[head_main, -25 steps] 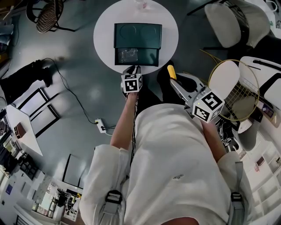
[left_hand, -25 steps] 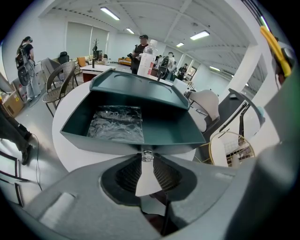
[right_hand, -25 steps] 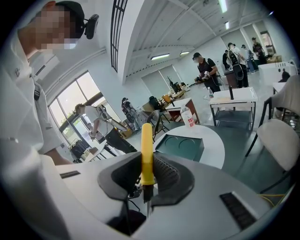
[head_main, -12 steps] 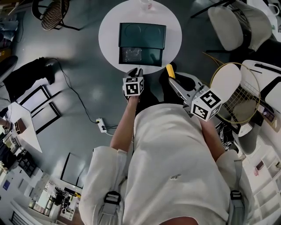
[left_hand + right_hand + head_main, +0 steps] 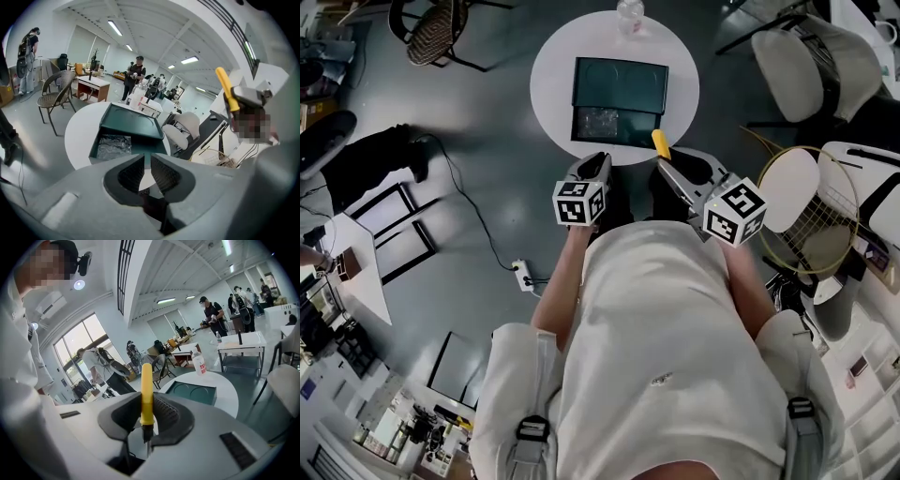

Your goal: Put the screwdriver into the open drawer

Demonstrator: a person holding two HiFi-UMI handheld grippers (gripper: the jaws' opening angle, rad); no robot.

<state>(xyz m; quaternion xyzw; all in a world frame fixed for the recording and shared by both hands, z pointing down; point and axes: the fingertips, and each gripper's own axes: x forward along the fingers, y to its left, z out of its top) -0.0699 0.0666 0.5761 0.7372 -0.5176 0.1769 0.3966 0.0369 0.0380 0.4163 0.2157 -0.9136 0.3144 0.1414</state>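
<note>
While right gripper clamps screwdriver | bottle label unreadable

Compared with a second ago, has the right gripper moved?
Yes. The right gripper, holding the screwdriver, moved toward the round table; the handle now overlaps its rim.

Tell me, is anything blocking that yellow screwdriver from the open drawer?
Nothing visible does. The right tool holds the screwdriver near the right front corner of the drawer; crinkled plastic fills only its left part.
</note>
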